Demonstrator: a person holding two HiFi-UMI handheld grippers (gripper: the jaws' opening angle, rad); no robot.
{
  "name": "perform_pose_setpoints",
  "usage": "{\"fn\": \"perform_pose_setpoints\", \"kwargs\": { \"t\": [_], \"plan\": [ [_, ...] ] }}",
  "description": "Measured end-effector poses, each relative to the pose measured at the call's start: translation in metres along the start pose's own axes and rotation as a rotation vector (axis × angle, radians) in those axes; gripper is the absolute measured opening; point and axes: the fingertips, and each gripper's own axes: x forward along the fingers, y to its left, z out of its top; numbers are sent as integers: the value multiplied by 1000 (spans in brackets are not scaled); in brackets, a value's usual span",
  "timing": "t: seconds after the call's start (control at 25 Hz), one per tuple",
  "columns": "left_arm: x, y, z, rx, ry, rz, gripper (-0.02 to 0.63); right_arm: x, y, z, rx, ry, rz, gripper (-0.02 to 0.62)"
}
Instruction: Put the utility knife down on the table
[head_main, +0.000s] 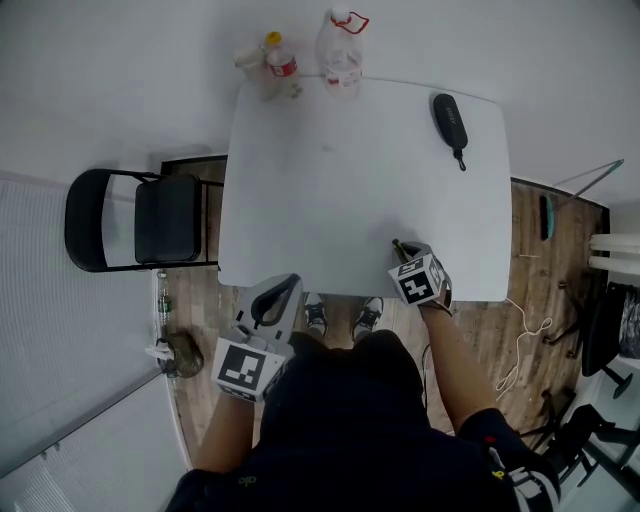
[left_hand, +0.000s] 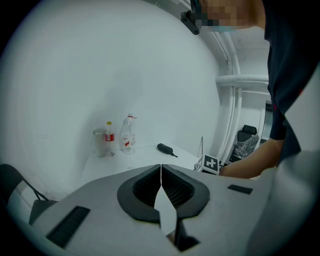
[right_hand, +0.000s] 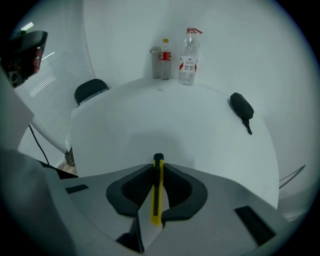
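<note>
Pinching the utility knife (right_hand: 156, 200) edge-on in the right claw (right_hand: 158, 175), dark tip forward, yellow body running back between the pads. Seen from the head view, sits at the near edge of the table (head_main: 330, 180), toward its right side, with the knife (head_main: 398, 246) poking just past the right claw (head_main: 404, 252) over the white top. Cannot tell whether touching the surface yet or just above it.

Main risk, judged from this: letting go so close to the rim. Could tip the knife back off the table onto the floor by the feet, since only the front part seems to reach over the top. Worth carrying it further in before spreading the pads. Second risk: releasing from a height or on edge, so that it bounces or rolls flat with a skid (slim, hard body on a smooth top). No blade visibly extended, though too small to be sure.

Nothing in the way ahead. Black pouch (right_hand: 241, 106) well apart at the far right, two bottles (right_hand: 187, 57) at the far edge, broad bare table between. Folding chair (head_main: 130, 220) off to the left, clear of the work.

Left claw (left_hand: 161, 175) pressed together on nothing, hanging off the near left corner (head_main: 275, 300), not needed here.
</note>
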Motion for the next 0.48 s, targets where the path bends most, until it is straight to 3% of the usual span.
{"fn": "perform_pose_setpoints", "kwargs": {
  "t": [0.24, 0.48],
  "plan": [
    [-8, 7, 3, -5, -7, 10, 23, 1, 0, 2, 35, 17, -8, 75],
    [-13, 5, 8, 28, -43, -31, 23, -23, -5, 14, 85, -61, -32, 91]
  ]
}}
